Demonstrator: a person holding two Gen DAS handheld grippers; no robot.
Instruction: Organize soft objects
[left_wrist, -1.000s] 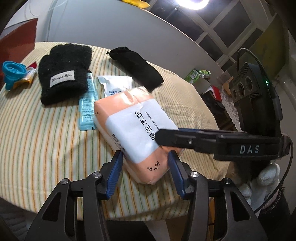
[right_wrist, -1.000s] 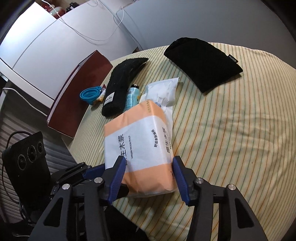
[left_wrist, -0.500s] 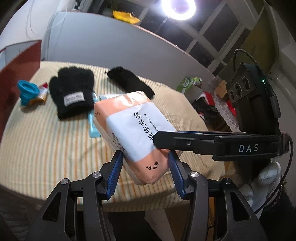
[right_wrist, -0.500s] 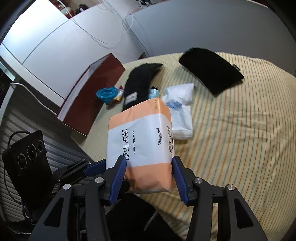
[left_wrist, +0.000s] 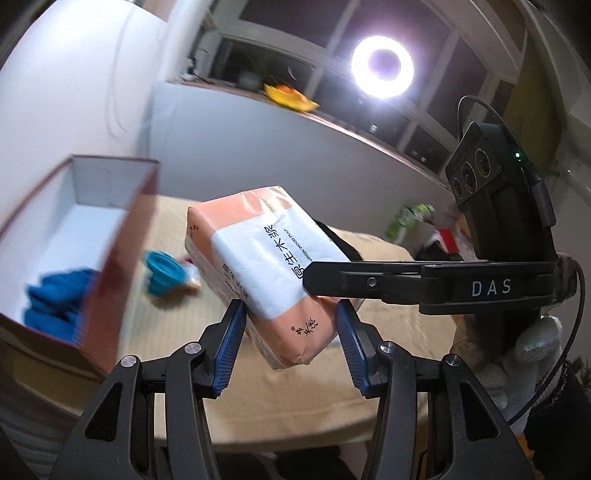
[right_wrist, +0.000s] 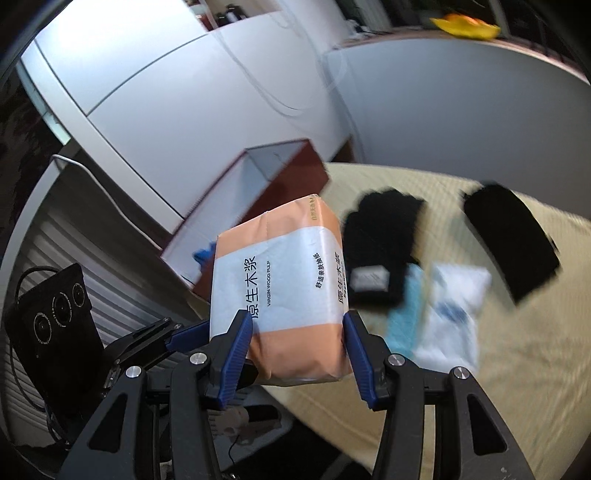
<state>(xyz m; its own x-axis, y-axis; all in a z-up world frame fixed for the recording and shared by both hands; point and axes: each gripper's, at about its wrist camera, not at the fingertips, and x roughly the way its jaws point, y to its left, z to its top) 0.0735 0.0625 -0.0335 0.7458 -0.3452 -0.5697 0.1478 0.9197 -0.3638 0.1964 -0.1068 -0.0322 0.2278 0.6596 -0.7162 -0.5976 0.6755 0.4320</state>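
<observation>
An orange-and-white tissue pack (left_wrist: 258, 251) hangs in the air above the striped table (left_wrist: 388, 325). My left gripper (left_wrist: 290, 321) is shut on its near end. My right gripper (right_wrist: 297, 328) is shut on the same tissue pack (right_wrist: 280, 280) from the other side, and one of its black fingers (left_wrist: 369, 282) crosses the pack in the left wrist view. A red-brown box (left_wrist: 136, 236) with a white inside stands to the left and holds a blue cloth (left_wrist: 55, 295). On the table lie a black glove (right_wrist: 380, 229) and a black pouch (right_wrist: 509, 236).
A teal tube (right_wrist: 406, 314) and a white packet (right_wrist: 454, 306) lie beside the glove. A blue collapsible cup (left_wrist: 162, 273) sits near the box (right_wrist: 280, 162). A gloved hand (left_wrist: 535, 339) holds the right gripper. A ring light (left_wrist: 382, 66) glares above the back counter.
Both grippers have lifted the tissue pack off the table and carried it left toward the red-brown box, which has come into the left wrist view with its blue cloth.
</observation>
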